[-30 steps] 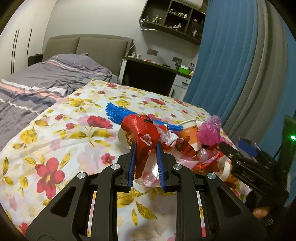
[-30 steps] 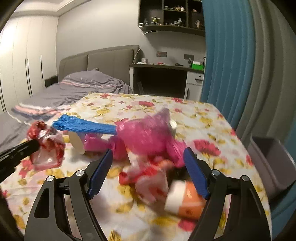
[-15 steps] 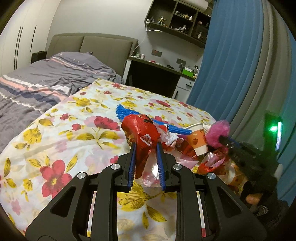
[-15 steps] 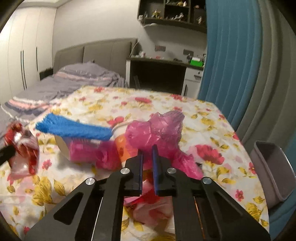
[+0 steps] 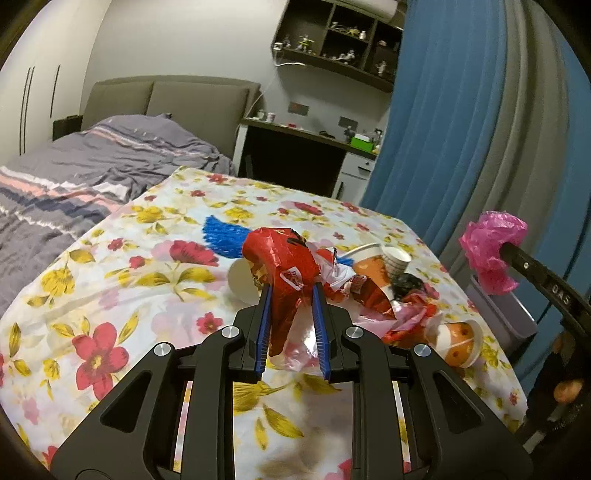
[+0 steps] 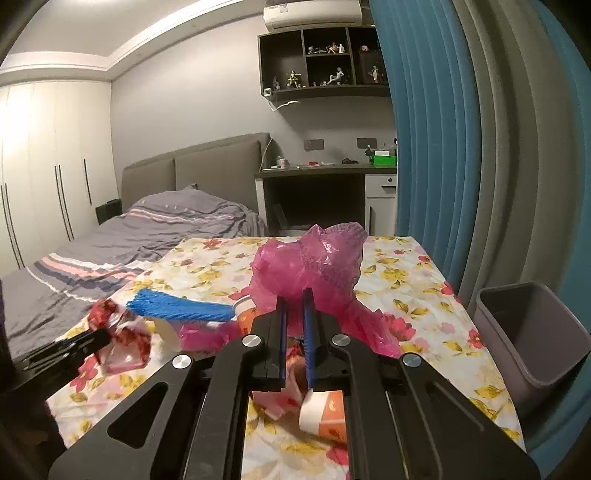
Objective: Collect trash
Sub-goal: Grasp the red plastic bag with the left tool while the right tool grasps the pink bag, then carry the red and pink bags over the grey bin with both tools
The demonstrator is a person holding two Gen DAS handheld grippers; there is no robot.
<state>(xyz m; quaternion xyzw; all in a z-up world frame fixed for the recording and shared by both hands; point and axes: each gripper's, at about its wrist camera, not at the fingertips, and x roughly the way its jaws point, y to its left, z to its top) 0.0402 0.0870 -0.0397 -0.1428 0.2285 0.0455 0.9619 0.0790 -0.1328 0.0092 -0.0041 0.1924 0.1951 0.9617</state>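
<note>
While clamped: red wrapper, probably foil.

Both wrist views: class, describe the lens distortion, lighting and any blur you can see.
Left wrist view: fisheye bends the blue curtain, corners go black, and the shiny red foil wrapper catches glare. Right wrist view: the same curving, a bright ceiling cove strip over a dim room, and the near orange paper cup is soft.

Dim, warm indoor light — ceiling glow upper left, fisheye-bent edges, dark corners.
</note>
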